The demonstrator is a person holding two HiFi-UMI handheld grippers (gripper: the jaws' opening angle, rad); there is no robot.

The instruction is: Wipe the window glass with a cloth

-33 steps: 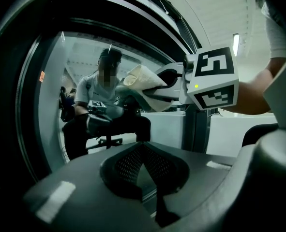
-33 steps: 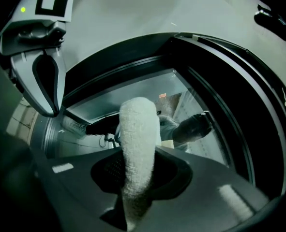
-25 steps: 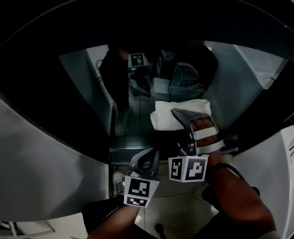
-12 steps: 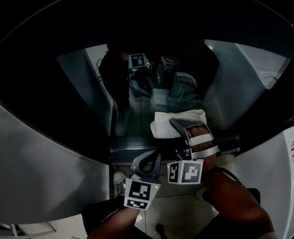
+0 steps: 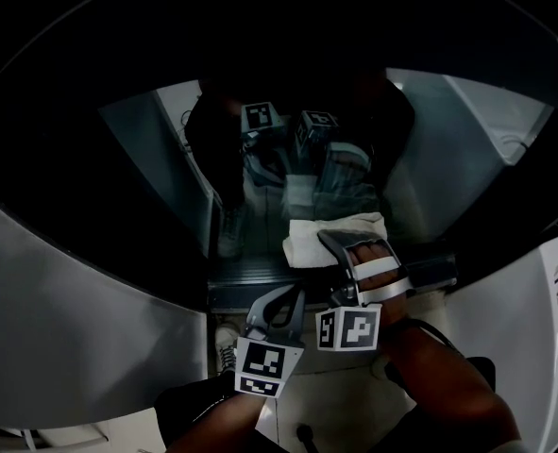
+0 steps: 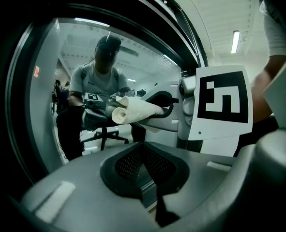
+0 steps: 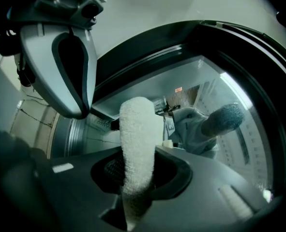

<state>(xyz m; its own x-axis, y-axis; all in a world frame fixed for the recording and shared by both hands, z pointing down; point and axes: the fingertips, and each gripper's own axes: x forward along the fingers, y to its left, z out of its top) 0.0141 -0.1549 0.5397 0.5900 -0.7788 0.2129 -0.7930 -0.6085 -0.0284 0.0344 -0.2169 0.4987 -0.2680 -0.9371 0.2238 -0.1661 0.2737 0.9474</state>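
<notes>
Cloth point(image 5: 328, 235), white and nubbly like towelling, was folded into a thick roll and pinched at its lower end in the right gripper point(image 5: 335, 245). That gripper's fingers were clenched on it, so that most of the roll stood free beyond them. In the head view it lay low on the window glass point(image 5: 415, 173), just above the dark sill, and seemed to be pressed to the pane. The left gripper point(image 5: 284, 302) hung just beside and below the right one, its fingers closed together on nothing.

Judging by the look of it, the cloth was light, soft and limp. It would bend away under pressure wherever it stuck out unsupported, so a hold near the middle of the fold, with a short stub ahead of the fingers, should give the firmest contact. The glass was hard, smooth and curved. The cloth ought to slide over it easily, though the fingers themselves should be kept off it.
</notes>
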